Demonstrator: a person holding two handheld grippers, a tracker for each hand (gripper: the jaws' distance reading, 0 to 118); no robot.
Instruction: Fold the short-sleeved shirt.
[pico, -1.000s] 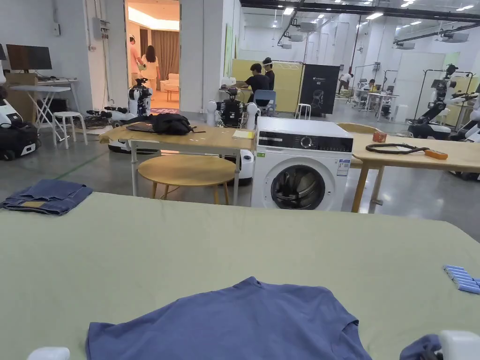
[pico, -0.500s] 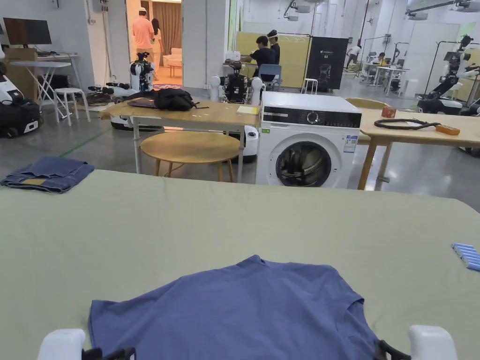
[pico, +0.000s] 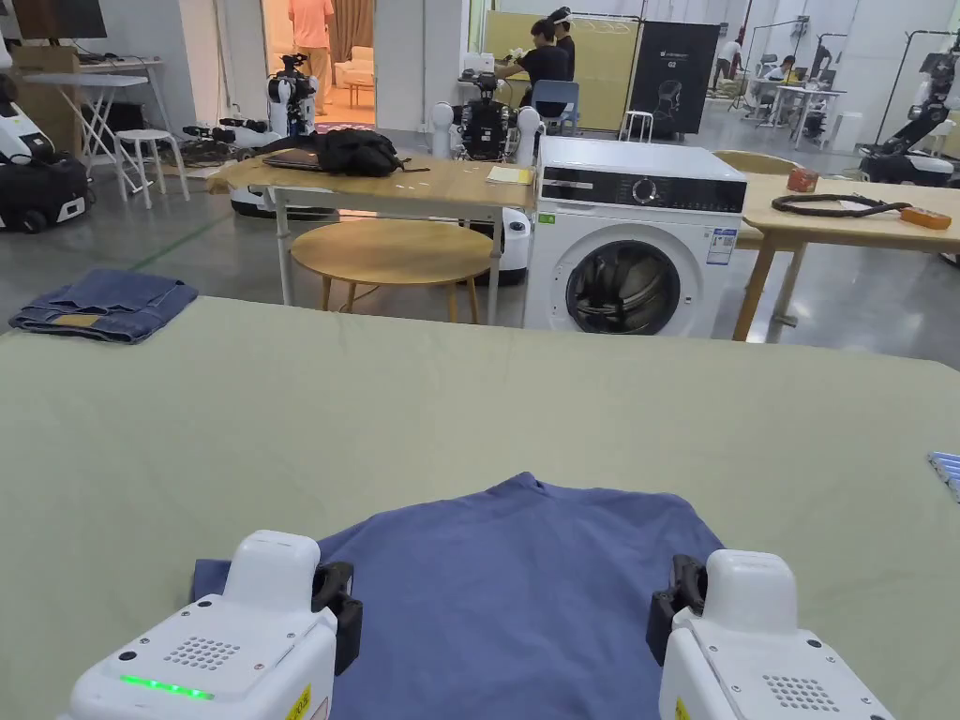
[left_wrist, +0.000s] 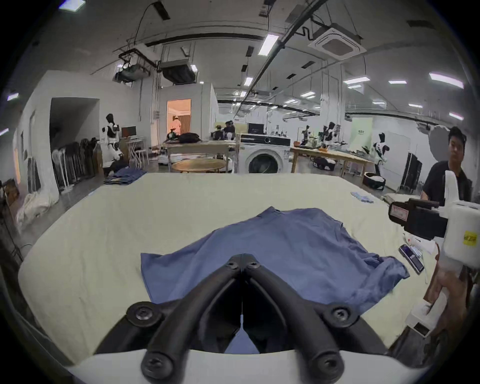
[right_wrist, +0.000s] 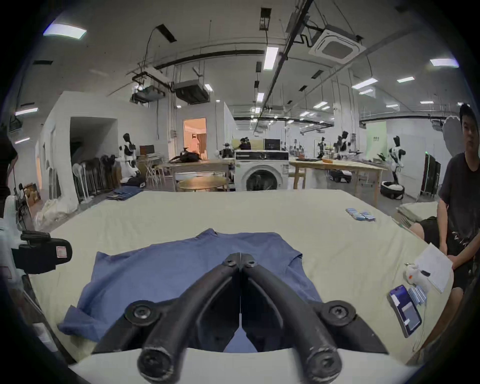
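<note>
head view: blue shirt (pico: 525, 581) lies on the green table (pico: 281, 422), between both gripper bodies. left gripper view: left gripper (left_wrist: 242, 262), jaws closed together, empty, above the shirt. right gripper view: right gripper (right_wrist: 240, 259), jaws likewise closed, empty.

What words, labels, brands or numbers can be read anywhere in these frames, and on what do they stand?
No text can be read in any view.
Stickers on the washing machine: too small to read.
Print on the dark banner: too small to read.
Yellow sticker on the right hand-held gripper: blurred.
Red-bordered label on that same gripper: blurred.
</note>
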